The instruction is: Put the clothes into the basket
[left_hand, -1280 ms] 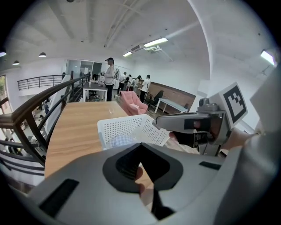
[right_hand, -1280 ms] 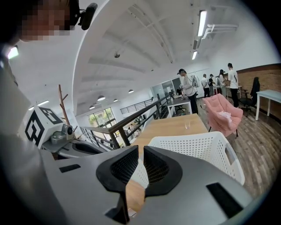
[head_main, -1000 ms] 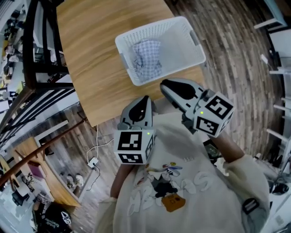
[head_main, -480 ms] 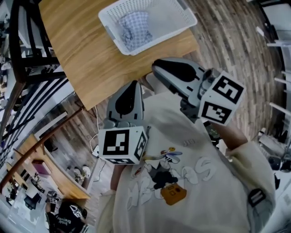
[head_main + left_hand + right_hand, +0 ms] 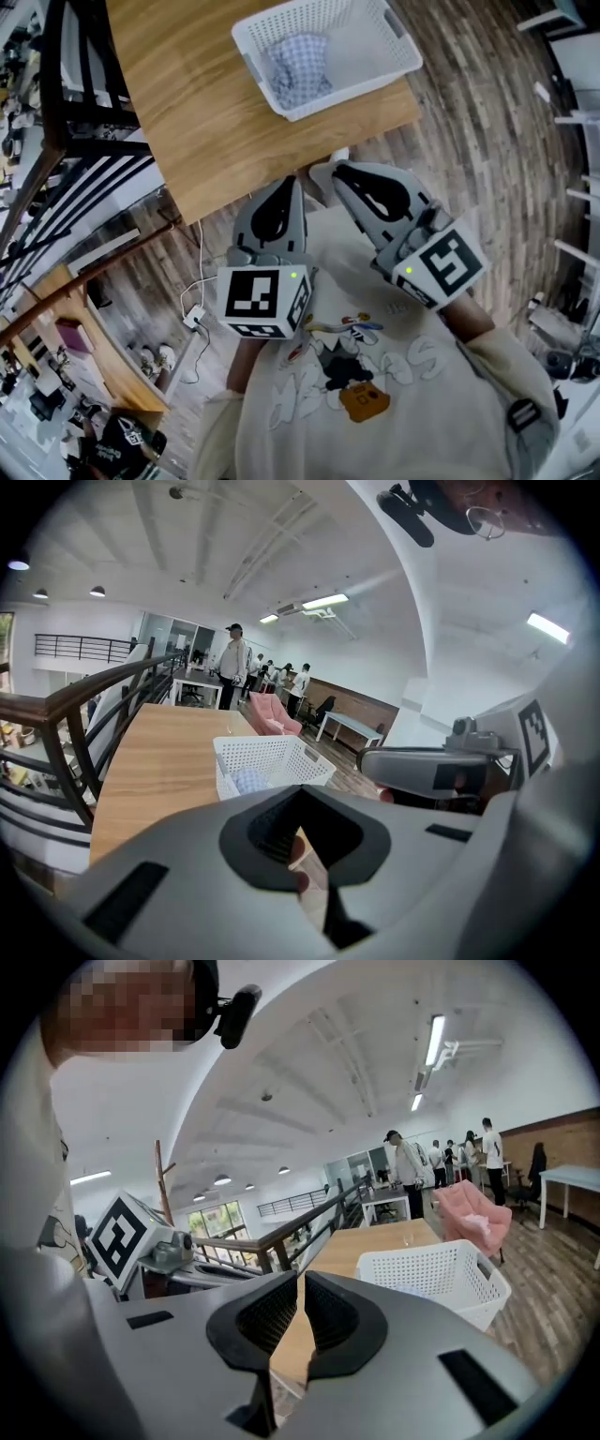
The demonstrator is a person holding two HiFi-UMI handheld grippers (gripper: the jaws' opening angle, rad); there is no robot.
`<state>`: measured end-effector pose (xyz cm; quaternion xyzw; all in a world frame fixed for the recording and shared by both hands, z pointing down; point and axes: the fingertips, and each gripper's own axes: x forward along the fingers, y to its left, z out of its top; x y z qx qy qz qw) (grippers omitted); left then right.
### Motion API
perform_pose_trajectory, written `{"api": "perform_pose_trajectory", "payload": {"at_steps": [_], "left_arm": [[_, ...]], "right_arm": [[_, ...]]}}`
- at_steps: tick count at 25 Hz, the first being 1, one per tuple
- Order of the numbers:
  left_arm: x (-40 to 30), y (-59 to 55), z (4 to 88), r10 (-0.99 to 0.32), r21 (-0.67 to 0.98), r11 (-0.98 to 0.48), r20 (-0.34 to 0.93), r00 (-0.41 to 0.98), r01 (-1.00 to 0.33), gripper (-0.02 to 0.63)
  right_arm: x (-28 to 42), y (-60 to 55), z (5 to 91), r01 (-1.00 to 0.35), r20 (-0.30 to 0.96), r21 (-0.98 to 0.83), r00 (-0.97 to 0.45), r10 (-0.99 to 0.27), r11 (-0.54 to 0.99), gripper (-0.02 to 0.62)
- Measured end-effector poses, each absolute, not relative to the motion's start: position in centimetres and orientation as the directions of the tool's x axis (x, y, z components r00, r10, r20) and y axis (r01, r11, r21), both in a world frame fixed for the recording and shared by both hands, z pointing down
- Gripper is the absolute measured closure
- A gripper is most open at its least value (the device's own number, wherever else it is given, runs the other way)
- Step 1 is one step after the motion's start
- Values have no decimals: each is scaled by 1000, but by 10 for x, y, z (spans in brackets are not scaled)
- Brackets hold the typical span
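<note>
Pale wooden table [image 5: 206,122] fills the top of the head view, and on its far right corner stands a white perforated plastic basket [image 5: 398,49]. A crumpled blue-and-white checked cloth [image 5: 298,73] lies inside it, towards the left end; no other clothing shows on the tabletop, so the task looks done or nearly so.

Both tools are held low against the person's cream printed sweatshirt [image 5: 394,394], well apart from the basket. The grey left gripper [image 5: 284,187] has its jaws pressed together with nothing between them. The grey right gripper [image 5: 342,173] is likewise closed and empty, only a thin slit showing at the tips.

The main risk is the basket's place: its right end sits at the table's edge above the plank floor [image 5: 487,141], so a careless nudge could tip it off.
</note>
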<state>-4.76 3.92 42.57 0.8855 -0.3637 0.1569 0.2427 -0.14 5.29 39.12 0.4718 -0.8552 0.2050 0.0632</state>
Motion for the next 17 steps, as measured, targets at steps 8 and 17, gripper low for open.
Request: {"api": "perform_pose_trajectory", "payload": {"at_steps": [8,17], "left_arm": [[-64,33,421,-589,370,-587,414,694,-720,606],[-74,32,439,-606,358,-566,431,669,-743,606]], "right_arm": [[-24,44,390,-826,288,-373,-535,-794,422,552],[-24,40,407,-829,297,-380,-530,-794,411,552]]}}
